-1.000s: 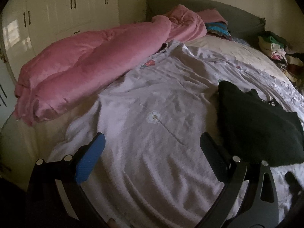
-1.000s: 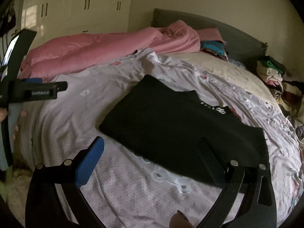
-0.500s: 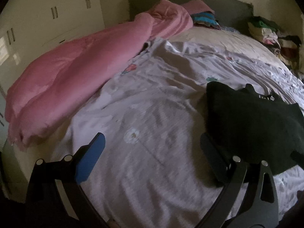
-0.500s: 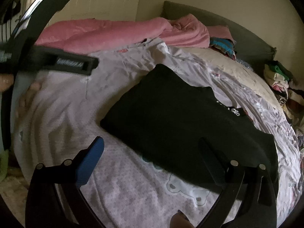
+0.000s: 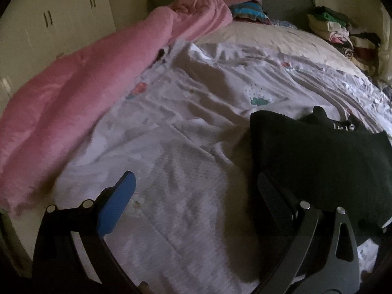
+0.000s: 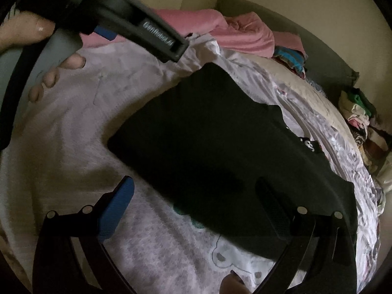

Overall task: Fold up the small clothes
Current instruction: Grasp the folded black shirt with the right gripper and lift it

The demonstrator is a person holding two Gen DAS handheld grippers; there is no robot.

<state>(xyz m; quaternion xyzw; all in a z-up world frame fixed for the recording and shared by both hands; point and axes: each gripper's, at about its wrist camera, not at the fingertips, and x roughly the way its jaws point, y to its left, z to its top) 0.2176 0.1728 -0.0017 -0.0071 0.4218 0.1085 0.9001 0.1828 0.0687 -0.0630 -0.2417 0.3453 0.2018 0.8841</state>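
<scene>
A black garment (image 6: 220,147) lies flat on the pale printed bedsheet (image 6: 73,127), with a small white label near its far edge. It also shows in the left wrist view (image 5: 318,152), at the right. My left gripper (image 5: 196,191) is open and empty above the sheet, its right finger at the garment's near left edge. My right gripper (image 6: 193,196) is open and empty over the garment's near edge. The left gripper's body (image 6: 127,24) and the hand holding it fill the upper left of the right wrist view.
A pink duvet (image 5: 85,85) lies heaped along the left side of the bed. Stacked clothes (image 5: 338,29) sit at the far right by the grey headboard (image 5: 281,2). More folded clothes (image 5: 247,9) lie by the pillow. White wardrobes (image 5: 49,24) stand at left.
Both grippers have moved forward and lower toward the garment. The left gripper's body has swung up and closer across the right wrist view. Both stay open.
</scene>
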